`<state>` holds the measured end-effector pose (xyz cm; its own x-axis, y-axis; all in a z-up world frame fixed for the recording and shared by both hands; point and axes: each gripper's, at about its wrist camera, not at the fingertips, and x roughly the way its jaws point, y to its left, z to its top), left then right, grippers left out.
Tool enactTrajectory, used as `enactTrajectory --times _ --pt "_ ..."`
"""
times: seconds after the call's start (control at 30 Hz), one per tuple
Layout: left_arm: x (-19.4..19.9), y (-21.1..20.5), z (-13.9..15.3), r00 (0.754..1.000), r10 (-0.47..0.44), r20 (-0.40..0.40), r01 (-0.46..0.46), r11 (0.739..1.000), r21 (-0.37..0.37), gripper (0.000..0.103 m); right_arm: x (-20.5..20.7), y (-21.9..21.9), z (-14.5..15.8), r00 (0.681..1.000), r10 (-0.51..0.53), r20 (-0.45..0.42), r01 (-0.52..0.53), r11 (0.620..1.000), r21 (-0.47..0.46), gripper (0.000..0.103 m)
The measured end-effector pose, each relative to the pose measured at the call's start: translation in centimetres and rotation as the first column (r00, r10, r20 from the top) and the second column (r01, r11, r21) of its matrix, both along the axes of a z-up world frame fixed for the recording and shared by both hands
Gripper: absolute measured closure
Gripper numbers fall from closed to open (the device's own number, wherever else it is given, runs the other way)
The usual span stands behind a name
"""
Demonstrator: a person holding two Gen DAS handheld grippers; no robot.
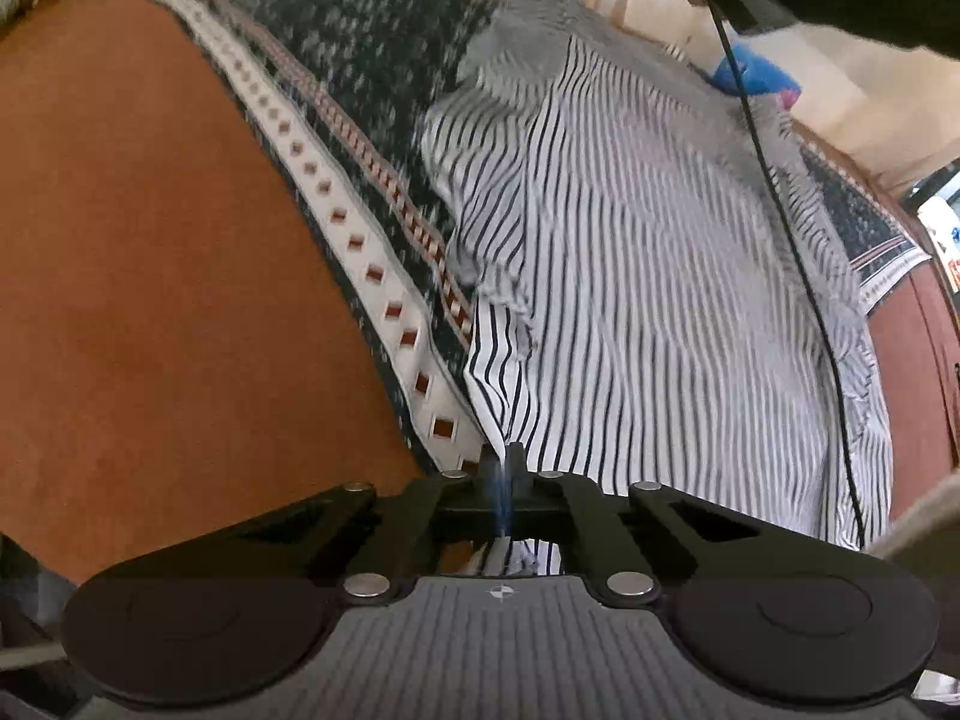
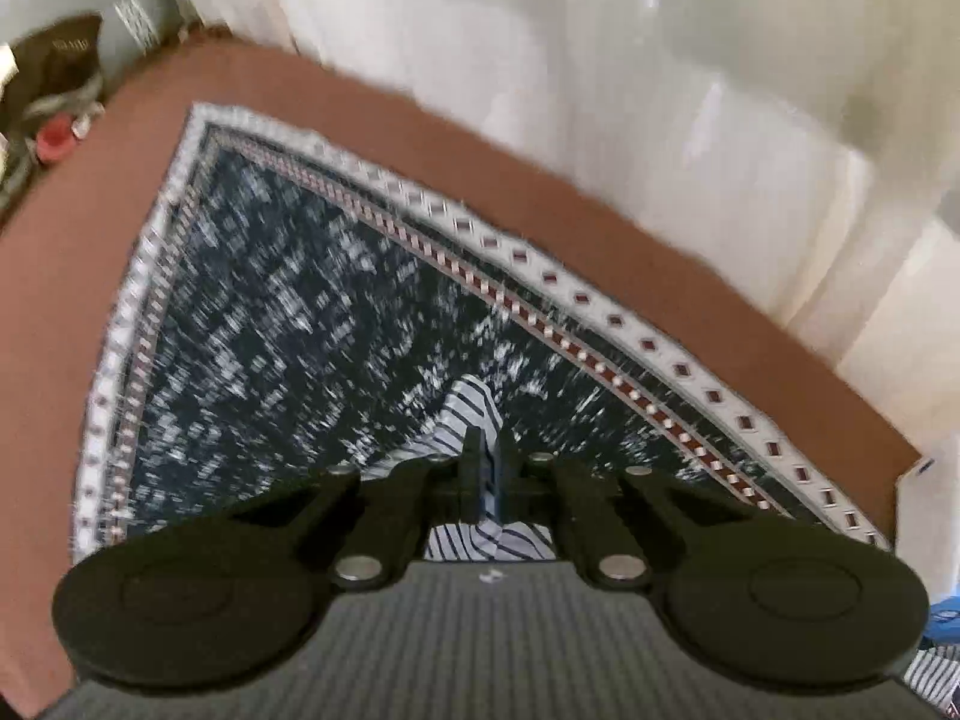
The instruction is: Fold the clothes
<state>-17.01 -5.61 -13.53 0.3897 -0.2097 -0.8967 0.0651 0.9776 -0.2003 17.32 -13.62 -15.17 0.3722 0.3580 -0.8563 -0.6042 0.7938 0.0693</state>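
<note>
Over the patterned mat (image 2: 288,324), both claws (image 1: 503,459) (image 2: 487,450) pinch the striped shirt (image 1: 630,276); no legible writing.

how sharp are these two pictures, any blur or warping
Left wrist view: the striped shirt and patterned mat smear with motion, while the left tongs stay crisp. Right wrist view: the mat's speckles streak, and fisheye bends the brown surface edge.

black linkage arms (image 1: 336,516) with silver rivets, round black discs, thin fingers (image 2: 473,456) (blue-padded inside).
</note>
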Motion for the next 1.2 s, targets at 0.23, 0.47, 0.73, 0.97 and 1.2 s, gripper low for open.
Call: enactTrajectory --times 0.23,0.47,0.73,0.97,1.2 --pt "-0.7 -2.9 3.4 0.995 -0.067 0.073 0.069 0.997 -0.028 0.103 -1.1 -5.5 4.4 0.999 -0.037 0.036 0.03 0.985 0.172 0.1" --pt "-1.6 -9.9 4.8 0.976 -0.177 0.128 0.187 0.98 -0.07 0.103 -2.6 -14.9 5.8 0.991 -0.127 0.047 0.111 0.96 0.258 0.1" --pt "-1.7 -17.2 0.8 0.953 -0.3 0.03 0.302 0.949 -0.086 0.102 -3.6 -25.2 1.2 0.957 -0.291 -0.016 0.288 0.939 0.189 0.099" --pt "-1.3 -19.2 1.1 0.951 -0.308 0.028 0.309 0.947 -0.088 0.061 -6.0 -28.5 -1.0 0.932 -0.363 0.005 0.357 0.919 0.168 0.079" --pt "-1.3 -17.3 6.3 0.958 -0.242 0.156 0.253 0.966 -0.058 0.046 -12.1 -31.2 4.1 0.952 -0.302 0.055 0.276 0.922 0.273 0.067"
